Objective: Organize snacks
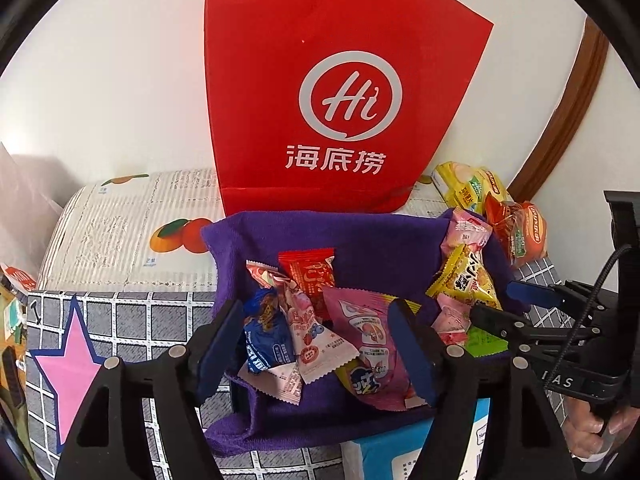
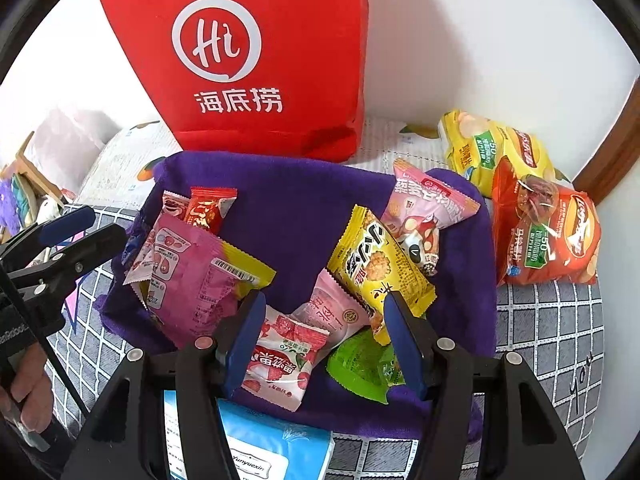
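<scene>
A purple cloth-lined basket holds several small snack packets. In the left wrist view my left gripper is open over its left heap: a blue packet, a pink-white packet, a large pink packet and a red packet. In the right wrist view my right gripper is open over a strawberry packet, a green packet and a yellow cracker packet. Neither gripper holds anything. The right gripper shows in the left view, the left gripper in the right view.
A red Haidilao bag stands against the wall behind the basket. Yellow and orange chip bags lie at the right. A blue tissue pack sits in front. A pink star marks the checked cloth at left.
</scene>
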Action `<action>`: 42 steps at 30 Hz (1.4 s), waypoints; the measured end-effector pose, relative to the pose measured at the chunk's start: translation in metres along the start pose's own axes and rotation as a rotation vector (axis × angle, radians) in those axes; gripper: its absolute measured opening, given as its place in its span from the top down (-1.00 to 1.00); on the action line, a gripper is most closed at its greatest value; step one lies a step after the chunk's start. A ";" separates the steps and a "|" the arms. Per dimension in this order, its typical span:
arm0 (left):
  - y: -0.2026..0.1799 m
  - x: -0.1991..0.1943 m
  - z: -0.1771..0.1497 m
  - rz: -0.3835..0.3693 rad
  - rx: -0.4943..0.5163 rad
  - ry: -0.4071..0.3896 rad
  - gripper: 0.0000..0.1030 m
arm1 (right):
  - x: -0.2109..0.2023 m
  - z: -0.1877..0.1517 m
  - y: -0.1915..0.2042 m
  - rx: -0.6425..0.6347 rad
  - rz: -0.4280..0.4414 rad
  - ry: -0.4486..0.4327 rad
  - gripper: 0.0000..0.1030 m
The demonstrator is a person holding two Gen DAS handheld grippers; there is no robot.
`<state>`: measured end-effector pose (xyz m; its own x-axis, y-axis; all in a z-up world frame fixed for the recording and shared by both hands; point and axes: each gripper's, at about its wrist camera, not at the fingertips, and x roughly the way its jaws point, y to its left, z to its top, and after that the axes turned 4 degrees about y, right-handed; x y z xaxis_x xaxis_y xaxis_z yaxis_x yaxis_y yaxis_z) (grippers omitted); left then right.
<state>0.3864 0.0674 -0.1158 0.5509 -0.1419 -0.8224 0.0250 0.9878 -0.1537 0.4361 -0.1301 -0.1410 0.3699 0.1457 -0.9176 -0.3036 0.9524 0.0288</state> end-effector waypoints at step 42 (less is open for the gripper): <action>-0.048 -0.176 -0.141 -0.010 0.107 -0.153 -0.78 | -0.201 -0.217 0.046 0.239 -0.102 -0.327 -0.84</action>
<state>0.1710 0.0357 -0.0411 0.6702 -0.1483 -0.7272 0.1155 0.9887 -0.0953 0.1576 -0.1739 -0.0414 0.6586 0.0876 -0.7474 -0.0523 0.9961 0.0706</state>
